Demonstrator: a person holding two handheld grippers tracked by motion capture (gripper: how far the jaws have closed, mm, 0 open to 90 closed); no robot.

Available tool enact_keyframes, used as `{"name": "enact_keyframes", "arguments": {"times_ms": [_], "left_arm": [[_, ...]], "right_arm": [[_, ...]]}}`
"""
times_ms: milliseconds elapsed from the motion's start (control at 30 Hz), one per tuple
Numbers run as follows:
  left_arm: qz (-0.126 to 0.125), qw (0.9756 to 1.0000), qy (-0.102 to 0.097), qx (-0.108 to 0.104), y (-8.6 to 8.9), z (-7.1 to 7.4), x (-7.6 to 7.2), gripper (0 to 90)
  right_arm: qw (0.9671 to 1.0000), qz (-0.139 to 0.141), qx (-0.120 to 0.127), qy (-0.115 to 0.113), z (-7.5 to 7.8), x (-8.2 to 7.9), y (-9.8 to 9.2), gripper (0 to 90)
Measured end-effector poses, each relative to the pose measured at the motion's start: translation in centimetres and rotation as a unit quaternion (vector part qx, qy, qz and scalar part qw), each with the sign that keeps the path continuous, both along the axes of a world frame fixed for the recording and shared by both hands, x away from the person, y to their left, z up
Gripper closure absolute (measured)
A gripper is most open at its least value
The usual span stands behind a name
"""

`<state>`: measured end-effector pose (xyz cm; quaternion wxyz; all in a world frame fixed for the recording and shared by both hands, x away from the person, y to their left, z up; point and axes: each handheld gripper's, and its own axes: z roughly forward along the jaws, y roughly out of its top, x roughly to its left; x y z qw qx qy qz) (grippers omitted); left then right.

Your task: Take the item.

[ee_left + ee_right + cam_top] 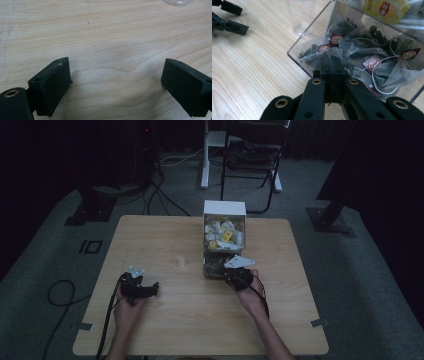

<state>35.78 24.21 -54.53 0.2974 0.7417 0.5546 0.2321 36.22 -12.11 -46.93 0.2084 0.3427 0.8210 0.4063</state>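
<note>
The right claw (331, 62) is pinched on a tea bag (329, 53) in the clear bin (294, 53); the left claw (115, 75) gapes over bare table (105, 30).

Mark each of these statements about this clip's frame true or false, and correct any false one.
1. The left gripper is open over bare wood of the light wooden table. True.
2. The right gripper has its jaws spread wide. False: they are closed together on a mesh tea bag.
3. The clear plastic bin holds dark tea bags with maroon tags. True.
4. The clear plastic cup stands inside the bin. False: it stands on the table beside it.
5. The right gripper works at the table's far left corner. False: it is at the bin, right of centre.
</note>
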Motion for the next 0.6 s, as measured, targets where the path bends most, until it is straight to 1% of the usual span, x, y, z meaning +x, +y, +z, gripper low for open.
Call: {"name": "enact_keyframes", "arguments": {"times_ms": [200, 600], "left_arm": [[0.000, 1.0000, 0.000, 0.000, 0.0, 0.0, 0.0, 9.7], [0.000, 1.0000, 0.000, 0.000, 0.0, 0.0, 0.0, 9.7]], "right_arm": [[1.0000, 0.000, 0.006, -0.007, 0.6, -0.3, 0.1, 90.0], [0.9997, 0.011, 0.007, -0.022, 1.7, -0.9, 0.6, 90.0]]}}
